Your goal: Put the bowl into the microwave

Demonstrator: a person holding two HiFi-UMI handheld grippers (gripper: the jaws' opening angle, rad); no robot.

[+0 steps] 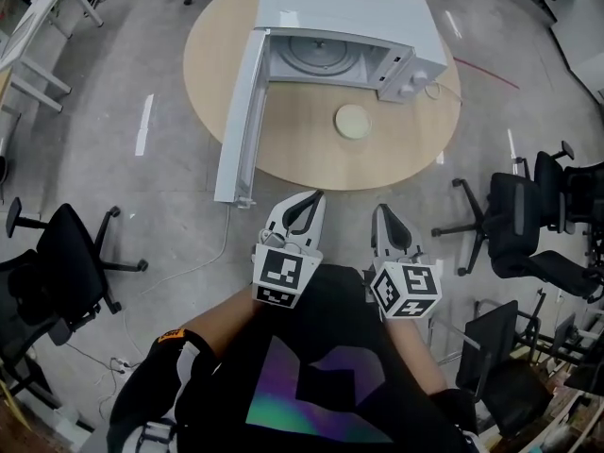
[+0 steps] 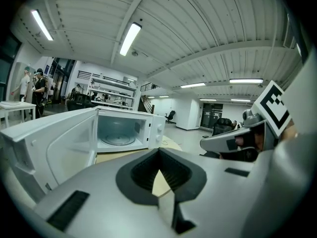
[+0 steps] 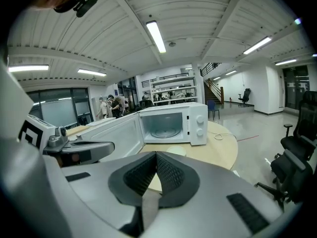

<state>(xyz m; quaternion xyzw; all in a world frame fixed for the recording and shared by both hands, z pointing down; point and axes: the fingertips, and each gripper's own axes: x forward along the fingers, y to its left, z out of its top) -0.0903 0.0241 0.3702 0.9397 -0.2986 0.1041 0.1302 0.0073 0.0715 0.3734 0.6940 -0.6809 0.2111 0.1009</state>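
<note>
A pale cream bowl [image 1: 353,121] rests on the round wooden table [image 1: 311,159], just in front of the white microwave [image 1: 349,17]. The microwave's door [image 1: 241,121] is swung wide to the left, showing the glass turntable [image 1: 316,53]. My left gripper [image 1: 315,196] and right gripper [image 1: 380,211] hover side by side off the table's near edge, both shut with nothing held. In the right gripper view the bowl [image 3: 176,150] shows just past the right gripper [image 3: 156,153], before the microwave [image 3: 173,123]. The left gripper [image 2: 159,149] faces the microwave [image 2: 124,128]; no bowl shows there.
Black office chairs stand on the floor at left [image 1: 57,262] and right [image 1: 528,215]. A white desk [image 1: 38,26] is at the upper left. A cable trails on the floor by the door's lower corner [image 1: 222,243]. People [image 2: 32,86] stand far off.
</note>
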